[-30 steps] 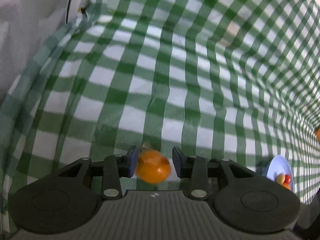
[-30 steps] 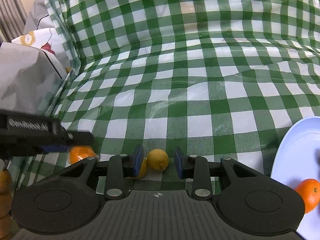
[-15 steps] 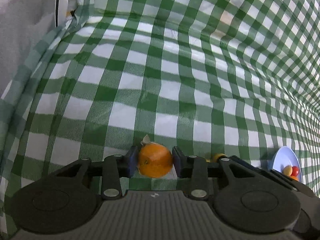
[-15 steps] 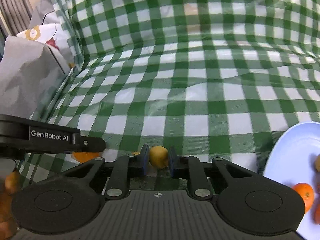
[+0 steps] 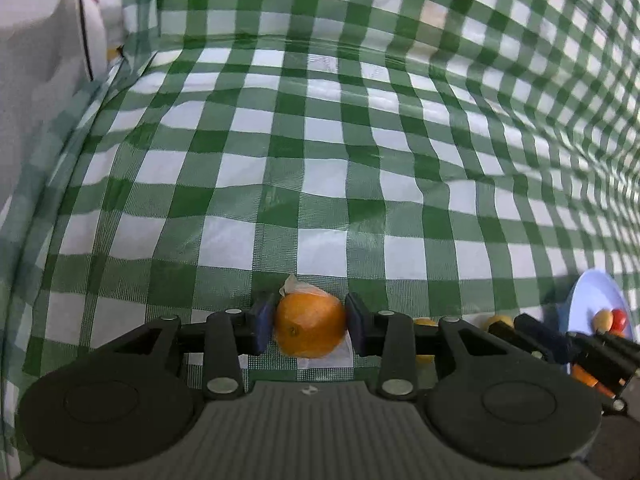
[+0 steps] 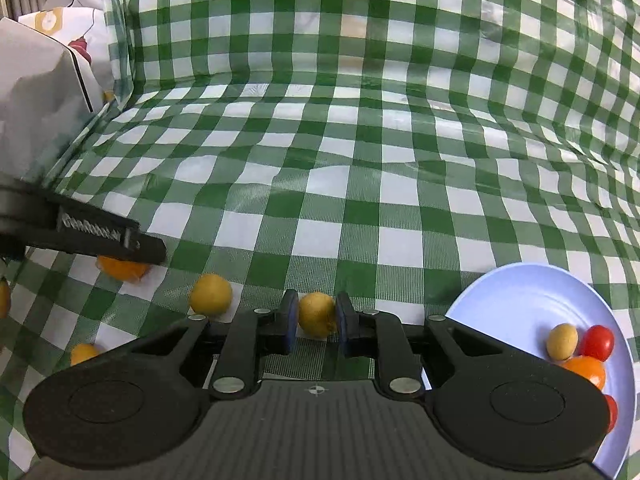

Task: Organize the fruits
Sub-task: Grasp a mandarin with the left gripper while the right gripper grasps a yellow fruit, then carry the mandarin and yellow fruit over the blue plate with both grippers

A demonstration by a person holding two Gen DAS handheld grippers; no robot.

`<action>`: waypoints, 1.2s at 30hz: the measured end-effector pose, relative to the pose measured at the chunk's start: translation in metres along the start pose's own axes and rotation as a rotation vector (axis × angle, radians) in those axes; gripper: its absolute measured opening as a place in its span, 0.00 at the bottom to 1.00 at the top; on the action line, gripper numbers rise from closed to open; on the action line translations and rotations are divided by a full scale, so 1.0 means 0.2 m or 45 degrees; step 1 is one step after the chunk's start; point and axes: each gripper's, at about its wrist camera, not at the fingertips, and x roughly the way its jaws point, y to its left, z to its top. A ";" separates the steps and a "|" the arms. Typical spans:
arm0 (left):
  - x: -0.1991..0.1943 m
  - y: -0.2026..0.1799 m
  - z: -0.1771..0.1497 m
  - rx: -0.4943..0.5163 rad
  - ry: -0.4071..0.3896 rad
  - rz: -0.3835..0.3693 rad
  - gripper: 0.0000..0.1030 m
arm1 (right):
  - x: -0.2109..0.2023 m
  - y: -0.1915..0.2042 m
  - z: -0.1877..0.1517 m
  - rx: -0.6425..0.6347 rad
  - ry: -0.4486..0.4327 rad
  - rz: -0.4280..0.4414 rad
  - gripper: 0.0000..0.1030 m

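- On the green-and-white checked tablecloth (image 6: pixel 352 216): loose fruit at the near edge, pale blue plate (image 6: pixel 520 296) at lower right.
- Left gripper (image 5: pixel 309 325): blue pads pressed on both sides of an orange (image 5: pixel 310 326); pinching it. A bit of clear wrap or peel sticks up behind the orange.
- Right gripper (image 6: pixel 316 318): jaws squeezed onto a small yellow fruit (image 6: pixel 316 314), pads touching both sides.
- From the right wrist camera, the left gripper comes in from the left edge, with the orange partly hidden under its finger.
- White lettering on that finger's side is too blurred to read.
- Second yellow fruit (image 6: pixel 210 294) lies free on the cloth, just left of the right gripper, apart from it.
- Small orange fruit (image 6: pixel 83 353) sits further left, near the bottom edge.
- Plate holds a small yellow fruit, red tomatoes (image 6: pixel 597 342) and an orange-coloured fruit, bunched at its right side and touching each other.
- From the left wrist camera, the same plate (image 5: pixel 592 296) shows far right, with the right gripper's fingers just in front of it.
- Grey-white bag (image 6: pixel 36 92) stands at the left, at the cloth's edge; the printed pattern behind it has no legible text.
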 end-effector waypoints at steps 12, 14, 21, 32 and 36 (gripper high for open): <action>0.00 -0.02 -0.01 0.022 -0.021 0.019 0.40 | 0.01 0.02 -0.01 -0.021 -0.007 0.015 0.24; -0.01 -0.01 -0.01 0.008 -0.027 0.013 0.40 | 0.00 0.02 -0.01 -0.016 -0.022 0.016 0.24; -0.05 -0.02 0.00 -0.016 -0.066 0.008 0.40 | -0.08 -0.04 0.02 0.033 -0.114 -0.009 0.24; -0.08 -0.12 0.02 -0.005 -0.148 -0.005 0.40 | -0.12 -0.10 0.03 0.089 -0.179 -0.038 0.24; -0.08 -0.19 0.03 0.039 -0.184 -0.016 0.40 | -0.14 -0.13 0.02 0.095 -0.198 -0.049 0.24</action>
